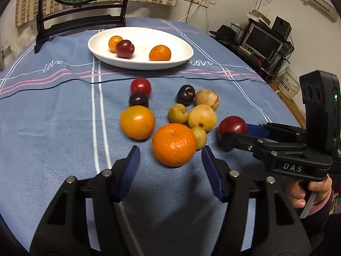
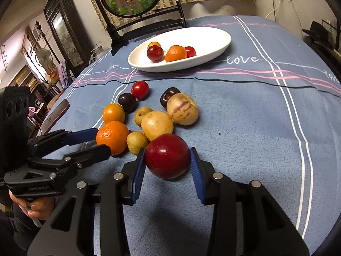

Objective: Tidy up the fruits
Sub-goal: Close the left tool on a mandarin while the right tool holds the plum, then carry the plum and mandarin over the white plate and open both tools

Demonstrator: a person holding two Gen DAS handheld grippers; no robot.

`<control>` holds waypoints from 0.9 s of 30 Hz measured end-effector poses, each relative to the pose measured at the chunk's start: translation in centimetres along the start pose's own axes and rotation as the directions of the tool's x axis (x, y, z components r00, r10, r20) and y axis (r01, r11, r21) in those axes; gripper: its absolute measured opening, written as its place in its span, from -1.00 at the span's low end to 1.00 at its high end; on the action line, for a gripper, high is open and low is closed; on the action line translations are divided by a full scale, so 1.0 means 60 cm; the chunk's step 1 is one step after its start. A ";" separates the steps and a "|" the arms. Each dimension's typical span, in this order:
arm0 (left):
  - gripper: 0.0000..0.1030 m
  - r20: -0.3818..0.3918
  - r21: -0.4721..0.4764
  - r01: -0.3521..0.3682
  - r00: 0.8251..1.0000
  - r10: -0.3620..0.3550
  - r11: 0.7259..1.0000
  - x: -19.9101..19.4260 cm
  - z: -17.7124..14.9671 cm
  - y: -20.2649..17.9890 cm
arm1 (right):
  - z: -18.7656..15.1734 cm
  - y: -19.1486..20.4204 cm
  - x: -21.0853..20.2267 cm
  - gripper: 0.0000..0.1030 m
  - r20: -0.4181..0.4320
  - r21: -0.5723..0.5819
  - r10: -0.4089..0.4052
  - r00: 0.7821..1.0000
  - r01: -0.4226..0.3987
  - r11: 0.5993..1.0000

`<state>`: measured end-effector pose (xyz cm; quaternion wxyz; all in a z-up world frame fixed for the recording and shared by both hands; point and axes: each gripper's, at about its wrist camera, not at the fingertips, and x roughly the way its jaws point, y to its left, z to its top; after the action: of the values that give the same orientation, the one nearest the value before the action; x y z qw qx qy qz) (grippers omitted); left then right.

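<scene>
A white oval plate at the far side of the table holds several small fruits. A loose pile of fruits lies on the blue cloth nearer me. My left gripper is open, its blue pads on either side of an orange mandarin without squeezing it. My right gripper is shut on a red plum at the right end of the pile; the plum rests low on the cloth.
Other fruits in the pile: an orange persimmon, yellow loquats, dark plums, a red tomato, a striped pepino. A black mirror stand is behind the plate. A phone lies at the left table edge.
</scene>
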<state>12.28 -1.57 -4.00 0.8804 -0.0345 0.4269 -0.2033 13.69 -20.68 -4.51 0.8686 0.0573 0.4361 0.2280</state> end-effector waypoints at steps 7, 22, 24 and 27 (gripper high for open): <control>0.18 -0.016 -0.016 -0.003 1.000 0.003 1.000 0.014 0.007 -0.004 | 0.000 -0.002 -0.001 -0.20 0.002 0.002 0.015 1.000 -0.015 1.000; -0.10 -0.059 -0.041 0.010 0.998 -0.013 0.999 0.038 0.016 -0.001 | 0.000 -0.005 0.001 -0.20 -0.001 0.012 0.017 1.000 -0.017 1.000; -0.11 -0.056 -0.028 0.002 0.998 -0.004 1.000 0.036 0.014 -0.005 | 0.000 -0.005 0.001 -0.20 -0.002 0.012 0.012 1.000 -0.012 1.000; -0.12 -0.049 -0.034 0.010 0.999 -0.012 0.999 0.026 0.009 -0.003 | 0.000 -0.005 -0.003 -0.20 0.009 0.011 0.007 1.000 -0.007 1.000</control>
<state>13.50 -2.40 -4.73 0.8678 -0.0466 0.4517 -0.2018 13.71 -21.01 -4.45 0.8695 0.0646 0.4331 0.2287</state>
